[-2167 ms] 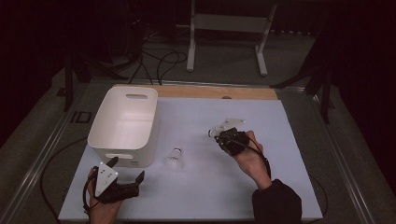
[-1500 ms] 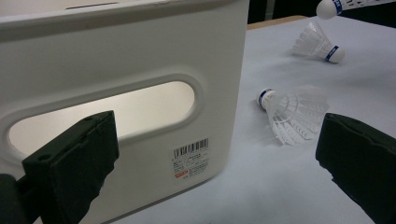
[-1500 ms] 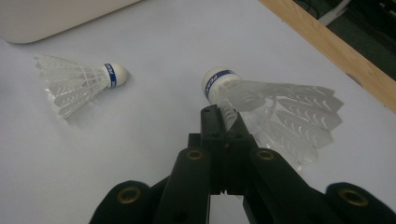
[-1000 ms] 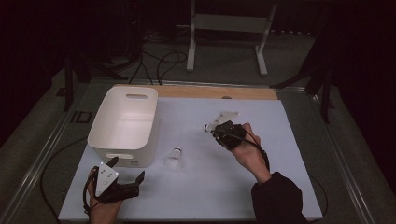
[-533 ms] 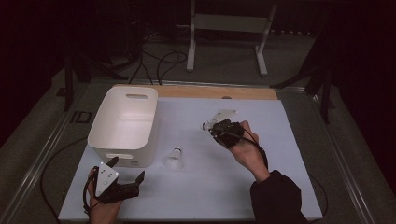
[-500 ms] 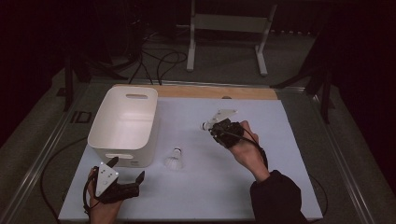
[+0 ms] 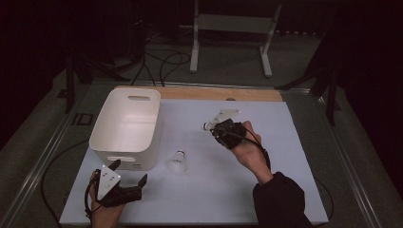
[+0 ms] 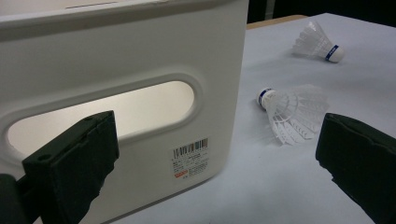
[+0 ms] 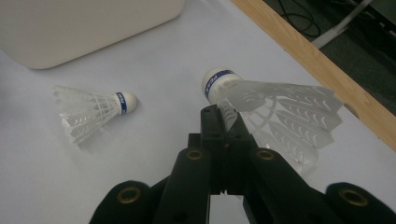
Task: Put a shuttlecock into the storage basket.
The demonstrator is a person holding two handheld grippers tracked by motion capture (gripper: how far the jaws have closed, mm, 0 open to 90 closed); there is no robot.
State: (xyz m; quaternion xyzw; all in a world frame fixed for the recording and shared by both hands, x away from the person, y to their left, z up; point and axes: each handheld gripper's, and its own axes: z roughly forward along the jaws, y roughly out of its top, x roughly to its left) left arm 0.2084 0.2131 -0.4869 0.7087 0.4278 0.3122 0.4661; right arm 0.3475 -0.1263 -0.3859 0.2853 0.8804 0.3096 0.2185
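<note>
The right gripper (image 7: 215, 129) is up over the middle of the table (image 7: 285, 180), a bit toward the far side, with the person's right hand (image 7: 244, 142) wrapped around its body and the forearm running back diagonally to a dark sleeve (image 7: 280, 202) at the bottom edge. The wrist is bent so the tool points away and to the left, roughly at the tub. Its jaws are squeezed together on a shuttlecock (image 9: 275, 112), pinching the feather skirt just behind the cork (you can see the white feathers fanning out to the right of the jaw tips in the right gripper view, cork with a blue band pointing up-left). From above, the held one shows as a small white bit at the front of the gripper.

A second shuttlecock (image 7: 177, 162) lies on its side on the table, just beside the near right corner of the white tub (image 7: 126, 126), well apart from the right gripper.

The left gripper (image 7: 128, 183) sits low at the near left of the table, the left hand (image 7: 102, 209) coming in from the bottom edge, the tool lying about level and aimed forward at the tub's near wall. Its jaws are spread wide with nothing between the pads; the left gripper view looks straight through them at the tub's handle slot (image 8: 100, 114) and the loose shuttlecock off to the right.
</note>
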